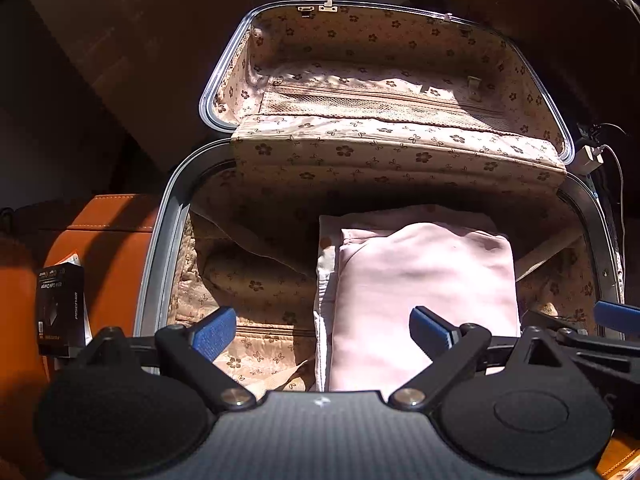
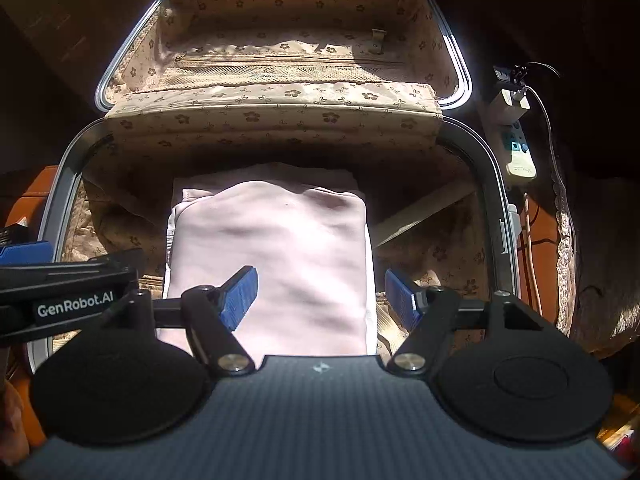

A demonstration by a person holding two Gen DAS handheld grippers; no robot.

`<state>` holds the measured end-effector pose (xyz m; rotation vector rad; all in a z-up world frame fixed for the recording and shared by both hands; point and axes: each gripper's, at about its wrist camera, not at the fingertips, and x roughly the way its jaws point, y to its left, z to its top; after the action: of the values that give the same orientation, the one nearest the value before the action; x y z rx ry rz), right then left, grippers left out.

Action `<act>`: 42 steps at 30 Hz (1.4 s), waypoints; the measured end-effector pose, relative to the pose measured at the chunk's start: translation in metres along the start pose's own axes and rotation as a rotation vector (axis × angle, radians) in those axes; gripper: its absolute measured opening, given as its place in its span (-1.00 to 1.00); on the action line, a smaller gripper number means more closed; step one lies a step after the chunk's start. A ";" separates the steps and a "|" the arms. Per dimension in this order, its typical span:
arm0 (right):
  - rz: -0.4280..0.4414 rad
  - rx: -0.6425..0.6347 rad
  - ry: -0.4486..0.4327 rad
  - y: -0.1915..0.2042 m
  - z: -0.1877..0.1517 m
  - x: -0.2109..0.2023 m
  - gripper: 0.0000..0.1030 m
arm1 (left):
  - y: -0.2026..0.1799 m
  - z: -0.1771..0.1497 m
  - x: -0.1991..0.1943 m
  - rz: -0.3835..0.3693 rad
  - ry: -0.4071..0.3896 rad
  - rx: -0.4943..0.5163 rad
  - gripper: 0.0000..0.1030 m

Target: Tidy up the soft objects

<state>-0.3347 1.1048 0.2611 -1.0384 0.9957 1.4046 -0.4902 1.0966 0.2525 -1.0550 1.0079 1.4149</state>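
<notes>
An open suitcase (image 1: 160, 248) (image 2: 490, 184) with beige flower-print lining lies in front of me, its lid standing up at the back. A folded pale pink cloth (image 1: 424, 280) (image 2: 276, 252) lies flat in the bottom half, toward its right side, on top of a white folded piece (image 1: 325, 280). My left gripper (image 1: 322, 330) hovers open over the cloth's near left edge, holding nothing. My right gripper (image 2: 322, 296) hovers open above the cloth's near end, also holding nothing. Each gripper's blue pad shows at the edge of the other's view.
An orange leather case (image 1: 100, 240) sits left of the suitcase, with a black product box (image 1: 60, 308) leaning on it. A white power strip with a plugged charger and cables (image 2: 516, 136) lies to the right. Brown furniture (image 1: 560, 20) stands behind.
</notes>
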 end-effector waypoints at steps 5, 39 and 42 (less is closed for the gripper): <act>0.002 0.005 -0.010 0.000 -0.009 -0.007 0.53 | 0.003 -0.008 -0.005 -0.007 0.005 -0.021 0.88; 0.035 -0.016 -0.016 -0.008 -0.069 -0.027 0.53 | -0.001 -0.064 -0.040 0.001 -0.026 -0.024 0.88; 0.042 -0.023 -0.025 -0.010 -0.073 -0.031 0.53 | -0.002 -0.066 -0.045 -0.010 -0.034 -0.032 0.88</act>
<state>-0.3183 1.0268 0.2706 -1.0189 0.9904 1.4630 -0.4809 1.0215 0.2790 -1.0547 0.9571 1.4405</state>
